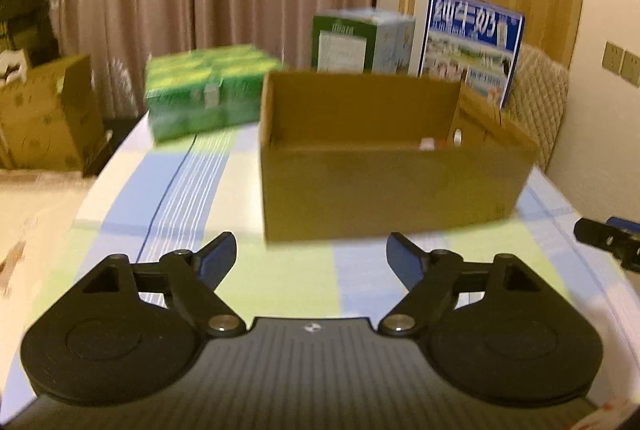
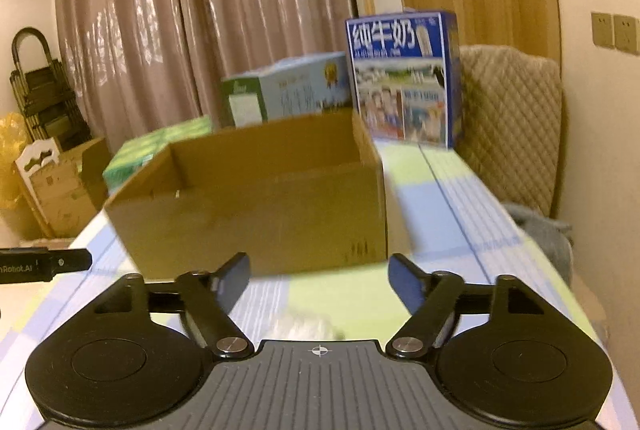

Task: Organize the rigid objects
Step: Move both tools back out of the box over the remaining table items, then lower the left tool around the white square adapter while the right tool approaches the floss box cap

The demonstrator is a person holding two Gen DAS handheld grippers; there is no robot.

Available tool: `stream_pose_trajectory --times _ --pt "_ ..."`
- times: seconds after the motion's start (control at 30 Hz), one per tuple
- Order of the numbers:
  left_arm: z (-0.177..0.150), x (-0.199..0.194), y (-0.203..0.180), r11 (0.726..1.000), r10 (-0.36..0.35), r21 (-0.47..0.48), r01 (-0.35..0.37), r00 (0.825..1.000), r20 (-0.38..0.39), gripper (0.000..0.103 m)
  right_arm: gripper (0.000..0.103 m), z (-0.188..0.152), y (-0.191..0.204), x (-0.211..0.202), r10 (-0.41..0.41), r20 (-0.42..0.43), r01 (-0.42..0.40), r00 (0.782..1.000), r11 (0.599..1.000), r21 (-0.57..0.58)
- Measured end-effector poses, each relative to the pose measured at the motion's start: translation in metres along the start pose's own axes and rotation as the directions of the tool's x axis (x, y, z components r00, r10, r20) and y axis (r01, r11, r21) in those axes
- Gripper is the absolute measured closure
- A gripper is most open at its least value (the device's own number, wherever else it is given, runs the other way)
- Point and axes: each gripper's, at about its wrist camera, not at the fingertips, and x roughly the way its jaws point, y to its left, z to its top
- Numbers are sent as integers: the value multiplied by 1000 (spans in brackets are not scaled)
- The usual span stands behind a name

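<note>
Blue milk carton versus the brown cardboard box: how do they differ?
The blue milk carton is closed, printed and stands tall at the table's far end; the brown cardboard box is open-topped, plain, low and wide, nearer both claws. Both are rigid boxes resting on the checked tablecloth.

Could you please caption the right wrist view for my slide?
Open right gripper faces an open cardboard box on the table.
</note>
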Motion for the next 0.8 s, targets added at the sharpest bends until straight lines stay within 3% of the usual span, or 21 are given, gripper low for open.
stream_pose_trajectory --times 0.2,0.4,0.63,0.8 --pt "-45 -22 -4 999 7 34 -6 999 -48 14 24 -34 3 -20 -2 -63 1 998 1000 -13" --pt "-85 -28 -16 998 -9 66 14 997 -76 12 24 -53 4 -14 -19 -119 19 993 1000 -6" --pt "-96 -13 -31 992 -45 110 55 995 -92 12 24 -57 9 -3 2 -153 0 988 1000 15" --pt "-98 5 -34 995 -57 75 67 991 -123 12 24 -62 11 5 1 -192 0 981 1000 5"
